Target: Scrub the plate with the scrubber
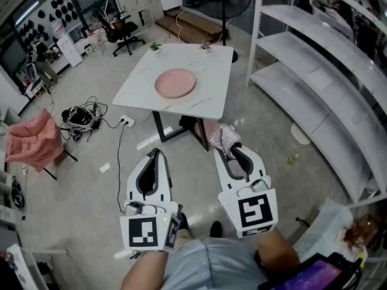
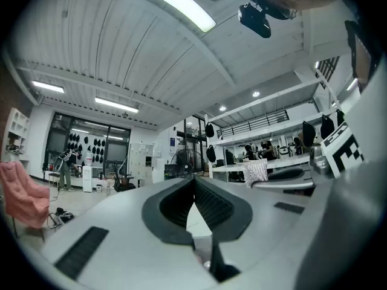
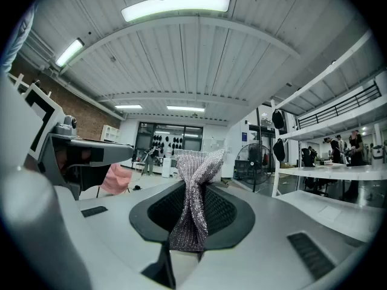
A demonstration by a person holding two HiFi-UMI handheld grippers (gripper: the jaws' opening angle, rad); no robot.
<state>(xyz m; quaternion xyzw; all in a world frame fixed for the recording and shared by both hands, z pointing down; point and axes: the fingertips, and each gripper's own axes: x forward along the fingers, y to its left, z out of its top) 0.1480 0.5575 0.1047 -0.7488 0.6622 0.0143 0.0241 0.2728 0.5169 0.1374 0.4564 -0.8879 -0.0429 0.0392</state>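
Right gripper (image 3: 193, 189) pinches scrubber (image 3: 196, 165); lengthwise forward (protruding)

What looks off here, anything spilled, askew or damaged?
Nothing spilled or broken. The plate sits flat on the table; the scrubber is pinched in the right gripper, well short of the table. Only untidy bit: cables tangled on the floor left of the table.

Your left gripper (image 2: 194, 178) has its jaws closed tip to tip, with nothing between them. To its right the right gripper (image 2: 261, 179) lies alongside, and a silvery scrubber (image 2: 255, 171) stands up at its tip. Beyond are a fan (image 2: 181, 161) and white shelves (image 2: 272, 122). A pink cloth (image 2: 21, 193) sits far left, under a ribbed ceiling (image 2: 121, 47) with strip lights (image 2: 175, 2).
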